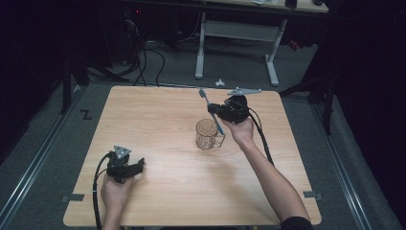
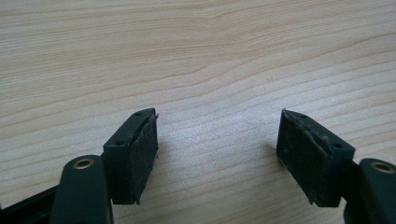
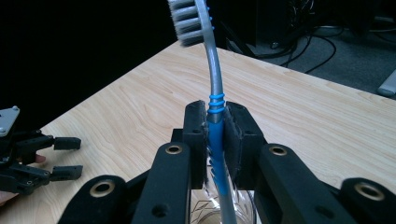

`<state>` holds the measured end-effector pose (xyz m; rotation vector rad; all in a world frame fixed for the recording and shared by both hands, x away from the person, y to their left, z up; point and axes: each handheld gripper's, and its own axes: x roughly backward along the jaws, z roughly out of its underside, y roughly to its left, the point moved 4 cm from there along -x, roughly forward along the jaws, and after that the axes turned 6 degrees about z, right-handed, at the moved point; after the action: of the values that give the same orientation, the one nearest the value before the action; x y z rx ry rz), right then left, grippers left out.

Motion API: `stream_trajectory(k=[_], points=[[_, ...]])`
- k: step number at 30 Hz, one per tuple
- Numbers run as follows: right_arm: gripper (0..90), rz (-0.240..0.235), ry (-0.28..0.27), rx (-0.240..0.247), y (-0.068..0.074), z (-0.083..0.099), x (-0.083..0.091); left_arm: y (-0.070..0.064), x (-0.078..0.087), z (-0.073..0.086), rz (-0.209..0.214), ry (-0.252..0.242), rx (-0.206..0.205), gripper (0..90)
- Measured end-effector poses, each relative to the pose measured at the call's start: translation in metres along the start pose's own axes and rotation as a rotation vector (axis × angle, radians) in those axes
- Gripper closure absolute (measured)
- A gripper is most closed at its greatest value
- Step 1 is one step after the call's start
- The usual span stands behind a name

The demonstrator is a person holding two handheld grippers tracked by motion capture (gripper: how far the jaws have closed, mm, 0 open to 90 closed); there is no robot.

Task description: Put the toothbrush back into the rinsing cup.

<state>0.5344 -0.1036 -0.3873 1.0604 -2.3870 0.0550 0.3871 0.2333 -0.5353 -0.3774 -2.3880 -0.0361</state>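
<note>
A blue and grey toothbrush [image 1: 209, 106] stands bristles up, its lower end inside a clear glass mug [image 1: 208, 134] near the middle of the wooden table [image 1: 158, 120]. My right gripper [image 1: 214, 110] is shut on the toothbrush's blue handle [image 3: 215, 140], just above the mug's rim [image 3: 210, 212]. The bristle head [image 3: 187, 21] points up and away. My left gripper [image 1: 140, 164] rests near the table's front left, open, with nothing between its pads [image 2: 144, 149] but bare wood. It appears again at the left edge of the right gripper view as the left gripper [image 3: 67, 157].
A white-legged desk [image 1: 237, 33] and cables [image 1: 143, 62] stand on the floor beyond the table's far edge. Bare wood lies around the mug and between the two hands.
</note>
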Motion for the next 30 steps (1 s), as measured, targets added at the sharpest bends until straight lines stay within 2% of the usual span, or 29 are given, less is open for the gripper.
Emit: stream_trajectory(k=[13,30], points=[[79.5,0.000,0.007,-0.002,-0.002,0.001,0.000,0.000,0.000,0.000,0.000,0.000,0.000,29.7],[79.6,0.018,0.005,0.002,-0.007,0.005,0.016,0.000,0.000,0.000,0.000,0.000,-0.001,29.7]])
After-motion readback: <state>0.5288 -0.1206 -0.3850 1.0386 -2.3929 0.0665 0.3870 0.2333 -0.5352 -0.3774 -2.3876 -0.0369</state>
